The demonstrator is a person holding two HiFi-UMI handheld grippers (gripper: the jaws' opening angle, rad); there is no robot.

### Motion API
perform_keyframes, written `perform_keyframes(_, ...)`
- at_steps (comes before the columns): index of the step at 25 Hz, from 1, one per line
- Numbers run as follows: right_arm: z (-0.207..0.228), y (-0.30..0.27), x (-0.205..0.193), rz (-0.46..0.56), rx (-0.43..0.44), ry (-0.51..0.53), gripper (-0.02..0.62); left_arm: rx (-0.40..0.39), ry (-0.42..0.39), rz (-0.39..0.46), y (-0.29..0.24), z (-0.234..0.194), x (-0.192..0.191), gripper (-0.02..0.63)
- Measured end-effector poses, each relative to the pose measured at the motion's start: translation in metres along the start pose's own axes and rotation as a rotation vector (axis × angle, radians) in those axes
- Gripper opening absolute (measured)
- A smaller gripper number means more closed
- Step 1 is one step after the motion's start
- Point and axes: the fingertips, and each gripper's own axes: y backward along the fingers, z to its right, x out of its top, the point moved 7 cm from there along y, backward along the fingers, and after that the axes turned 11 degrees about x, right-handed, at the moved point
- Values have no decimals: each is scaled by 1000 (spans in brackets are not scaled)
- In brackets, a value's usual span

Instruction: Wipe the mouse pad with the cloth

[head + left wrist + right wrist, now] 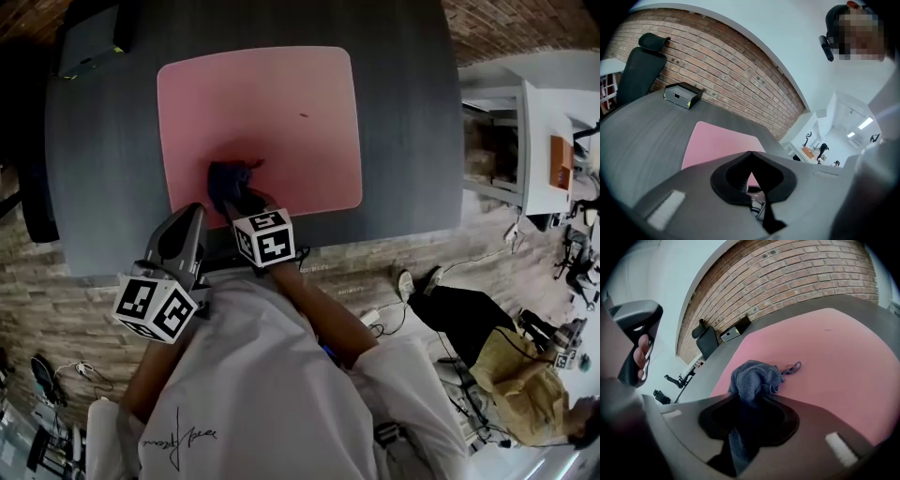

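Blue cloth (754, 376), right gripper (750, 401) clamped (pink pad (834, 357))

Head view overhead; gripper views low (close); all share mouse pad (281, 112).

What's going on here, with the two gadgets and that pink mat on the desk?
A person is working with a hand-held gripper in each hand. The right gripper has its jaws shut on a dark blue cloth, which rests on the pink mouse pad near its front edge, ready for wiping. The left gripper is held back by the near edge of the grey table, jaws shut and empty.
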Motion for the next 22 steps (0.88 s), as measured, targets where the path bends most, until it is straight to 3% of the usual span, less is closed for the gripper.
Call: perform_keyframes(22,-24,-45,21,-97,128,-2,106,82,55,44,5,-22,9,12)
